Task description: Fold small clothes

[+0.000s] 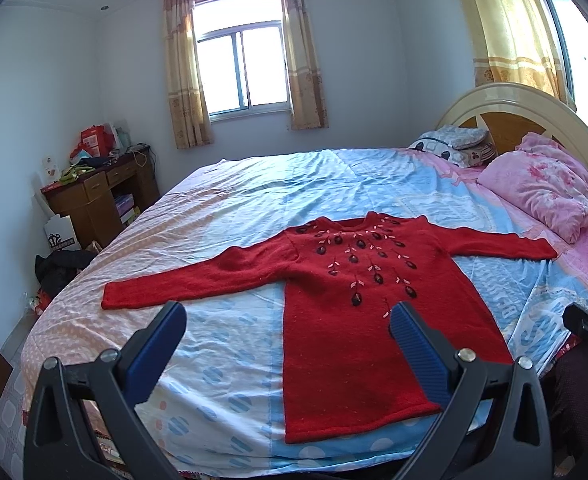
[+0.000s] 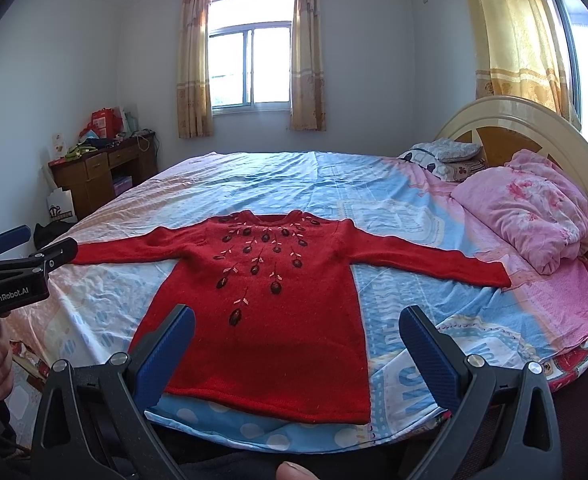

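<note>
A small red knit sweater (image 1: 346, 320) with dark embroidered flowers lies flat and face up on the bed, both sleeves spread sideways, hem toward me. It also shows in the right wrist view (image 2: 269, 320). My left gripper (image 1: 287, 320) is open and empty, held above the near bed edge, left of the sweater's body. My right gripper (image 2: 297, 322) is open and empty, above the hem and the sweater's right side. The left gripper also shows at the left edge of the right wrist view (image 2: 33, 252).
The bed (image 1: 229, 208) has a blue, white and pink sheet. A pink quilt (image 1: 542, 188) and pillows (image 1: 450, 144) lie by the headboard (image 1: 534, 108) on the right. A cluttered wooden desk (image 1: 93, 192) stands at far left, dark clothes (image 1: 61, 268) on the floor beside it.
</note>
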`<state>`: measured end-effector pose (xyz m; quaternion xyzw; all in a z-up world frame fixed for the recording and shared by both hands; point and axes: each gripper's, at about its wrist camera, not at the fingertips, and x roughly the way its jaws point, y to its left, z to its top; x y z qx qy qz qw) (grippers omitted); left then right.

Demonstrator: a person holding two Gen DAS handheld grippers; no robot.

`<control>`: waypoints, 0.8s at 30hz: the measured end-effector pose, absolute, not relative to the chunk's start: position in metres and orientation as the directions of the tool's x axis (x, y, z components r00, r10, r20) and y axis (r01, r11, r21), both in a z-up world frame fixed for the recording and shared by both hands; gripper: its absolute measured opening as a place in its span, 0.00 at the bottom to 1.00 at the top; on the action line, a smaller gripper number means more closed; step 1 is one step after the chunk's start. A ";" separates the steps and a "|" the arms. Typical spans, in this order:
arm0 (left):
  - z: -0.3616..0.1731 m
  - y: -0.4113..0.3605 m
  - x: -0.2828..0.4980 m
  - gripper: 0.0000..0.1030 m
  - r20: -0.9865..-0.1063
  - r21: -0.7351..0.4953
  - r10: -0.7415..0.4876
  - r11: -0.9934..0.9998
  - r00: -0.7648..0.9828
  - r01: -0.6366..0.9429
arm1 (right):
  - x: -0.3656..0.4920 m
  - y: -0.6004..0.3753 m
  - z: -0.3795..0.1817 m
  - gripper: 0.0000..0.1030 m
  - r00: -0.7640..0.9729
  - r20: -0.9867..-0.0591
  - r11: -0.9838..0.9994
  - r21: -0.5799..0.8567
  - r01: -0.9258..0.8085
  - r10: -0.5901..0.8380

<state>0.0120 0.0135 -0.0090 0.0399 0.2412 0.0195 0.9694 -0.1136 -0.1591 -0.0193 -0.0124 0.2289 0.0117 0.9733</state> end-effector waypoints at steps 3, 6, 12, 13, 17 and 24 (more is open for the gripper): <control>-0.010 0.016 0.012 1.00 -0.467 0.086 0.058 0.996 0.882 -0.020 | -0.113 -0.159 -0.020 0.99 0.894 -0.448 0.999 -0.020 -0.028 0.017; -0.010 0.016 0.012 1.00 -0.467 0.087 0.059 0.996 0.882 -0.020 | -0.112 -0.159 -0.021 0.99 0.892 -0.451 0.999 -0.020 -0.029 0.017; -0.018 0.019 0.018 1.00 -0.482 0.092 0.066 0.995 0.874 -0.025 | -0.107 -0.160 -0.025 0.99 0.887 -0.461 0.999 -0.022 -0.028 0.014; -0.020 0.019 0.019 1.00 -0.485 0.094 0.067 0.995 0.872 -0.024 | -0.107 -0.160 -0.025 0.99 0.888 -0.460 0.999 -0.022 -0.028 0.015; -0.026 0.015 0.029 1.00 -0.498 0.108 0.076 0.994 0.864 -0.025 | -0.097 -0.166 -0.032 0.99 0.881 -0.474 1.000 -0.018 -0.021 0.010; -0.045 0.014 0.058 1.00 -0.543 0.122 0.097 0.992 0.834 -0.036 | -0.071 -0.187 -0.053 0.99 0.853 -0.522 1.000 0.015 -0.005 0.012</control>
